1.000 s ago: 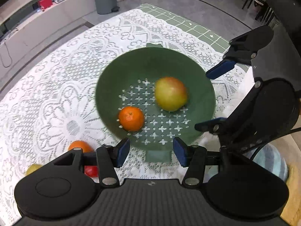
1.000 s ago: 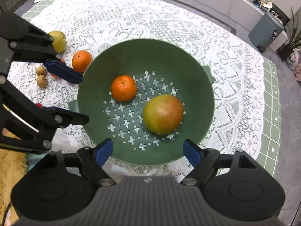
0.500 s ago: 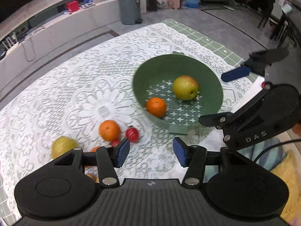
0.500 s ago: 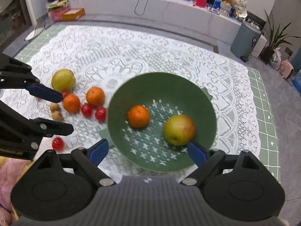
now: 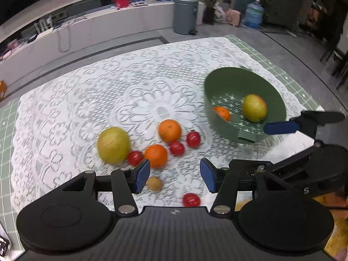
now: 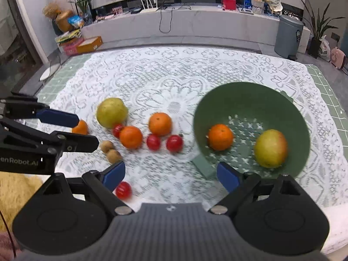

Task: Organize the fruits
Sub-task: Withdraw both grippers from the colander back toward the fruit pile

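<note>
Both grippers empty above the near table edge; fruit partly sorted.

Left gripper (image 5: 175, 178) has its fingers moderately spread, nothing between them; right gripper (image 6: 170, 175) is spread wide, also empty. Nearest lies a single cherry tomato (image 6: 123, 190), then two small brown fruits (image 6: 110, 151). Beyond, on the lace tablecloth (image 6: 174, 76), sit loose oranges (image 6: 159, 124), more tomatoes (image 6: 174, 143) and a yellow-green pear (image 6: 111, 112). To the right, the green colander bowl (image 6: 250, 100) holds one orange (image 6: 220, 137) and an apple (image 6: 270, 148), apart from each other.
</note>
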Motion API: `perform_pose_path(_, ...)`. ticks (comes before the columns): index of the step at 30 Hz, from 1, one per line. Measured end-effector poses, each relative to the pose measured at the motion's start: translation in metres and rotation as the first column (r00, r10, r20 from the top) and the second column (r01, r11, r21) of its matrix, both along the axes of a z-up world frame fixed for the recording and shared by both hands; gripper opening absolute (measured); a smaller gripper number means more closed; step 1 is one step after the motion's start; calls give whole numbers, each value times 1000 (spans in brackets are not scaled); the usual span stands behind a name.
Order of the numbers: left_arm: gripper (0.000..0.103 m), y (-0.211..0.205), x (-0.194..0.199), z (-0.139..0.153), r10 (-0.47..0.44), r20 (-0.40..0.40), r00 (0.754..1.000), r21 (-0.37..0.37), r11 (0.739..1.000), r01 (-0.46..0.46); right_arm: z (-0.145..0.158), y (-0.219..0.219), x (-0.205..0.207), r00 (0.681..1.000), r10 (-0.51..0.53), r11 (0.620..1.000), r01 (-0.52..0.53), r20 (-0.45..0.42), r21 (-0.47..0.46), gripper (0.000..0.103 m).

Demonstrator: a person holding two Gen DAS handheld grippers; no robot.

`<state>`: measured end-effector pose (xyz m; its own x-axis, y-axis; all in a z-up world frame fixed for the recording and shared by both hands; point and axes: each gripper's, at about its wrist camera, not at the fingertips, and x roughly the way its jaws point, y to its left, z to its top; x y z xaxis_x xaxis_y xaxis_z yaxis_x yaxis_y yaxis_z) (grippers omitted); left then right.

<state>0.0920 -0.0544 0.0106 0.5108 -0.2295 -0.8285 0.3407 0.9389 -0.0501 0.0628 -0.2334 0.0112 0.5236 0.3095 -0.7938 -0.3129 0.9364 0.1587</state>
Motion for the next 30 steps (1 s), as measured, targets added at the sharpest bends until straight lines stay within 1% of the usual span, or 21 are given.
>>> perform_pose_path(5,62,32,-2,-1,56,10,998,-76,996,-55,-2,21,-7,999,-20,999,18,47,28,88)
perform_pose_path(11,62,64,3,-7,135,9,991,-110,985,-133,-10,47,-2,997,1,1000,0,81,-10,88)
perform_pose_path(14,62,77,8,-12,158,-1,987,-121,980,-157,-16,61,3,997,22,999,-20,72,-27,88)
perform_pose_path(19,62,93,15,-24,184,-22,983,-131,974,-186,-29,79,16,998,57,997,-56,14,-49,88)
perform_pose_path(24,62,110,22,-36,214,-37,976,-162,962,-218,-37,93,23,997,82,993,-80,15,-87,88)
perform_pose_path(28,62,116,29,-46,225,-55,973,-175,957,-232,-43,101,31,996,90,990,-88,21,-109,82)
perform_pose_path(30,62,116,33,-50,220,-60,974,-188,956,-227,-46,103,35,995,91,990,-88,27,-114,82)
